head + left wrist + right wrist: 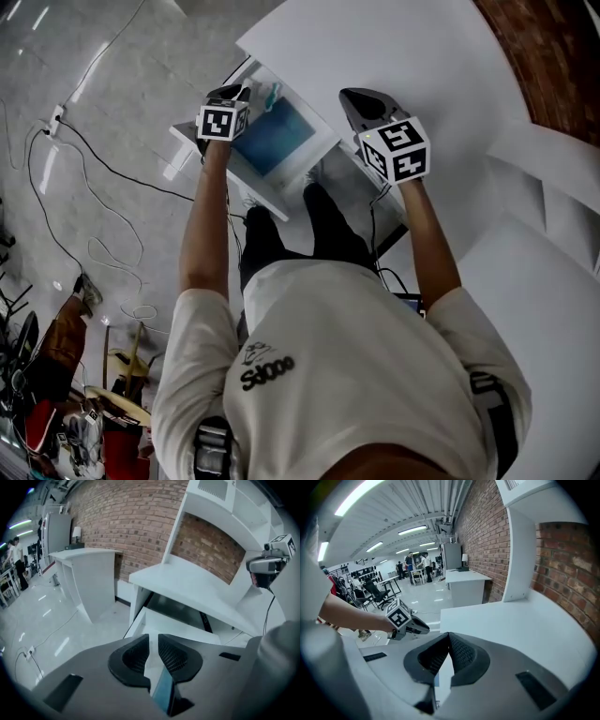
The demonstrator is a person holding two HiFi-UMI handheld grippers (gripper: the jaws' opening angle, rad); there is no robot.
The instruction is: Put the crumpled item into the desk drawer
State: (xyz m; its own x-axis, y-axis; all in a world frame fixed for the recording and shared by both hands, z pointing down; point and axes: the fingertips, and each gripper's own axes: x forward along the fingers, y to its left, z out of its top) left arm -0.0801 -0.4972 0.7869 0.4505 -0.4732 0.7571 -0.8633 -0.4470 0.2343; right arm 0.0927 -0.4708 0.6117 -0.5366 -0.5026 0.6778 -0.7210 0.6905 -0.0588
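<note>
Left tool (153, 641): jaws a narrow gap apart, nothing between them; it hangs over the far corner of the drawer (262, 192).
Right tool (450, 637): jaws closed tip to tip, empty; above the white surface (403, 56), right of the drawer.
Crumpled item: in neither tool. A small teal bit (273, 92) by the left tool's tip is too small to tell.
Drawer: pulled out above the person's legs (328, 230), blue inside.
Around: cables (103, 164) on the floor, brick wall (553, 56), second white desk (89, 573).

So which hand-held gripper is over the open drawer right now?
The left hand-held gripper, above the drawer's left side; the right hand-held gripper hangs over the white desk top instead.
</note>
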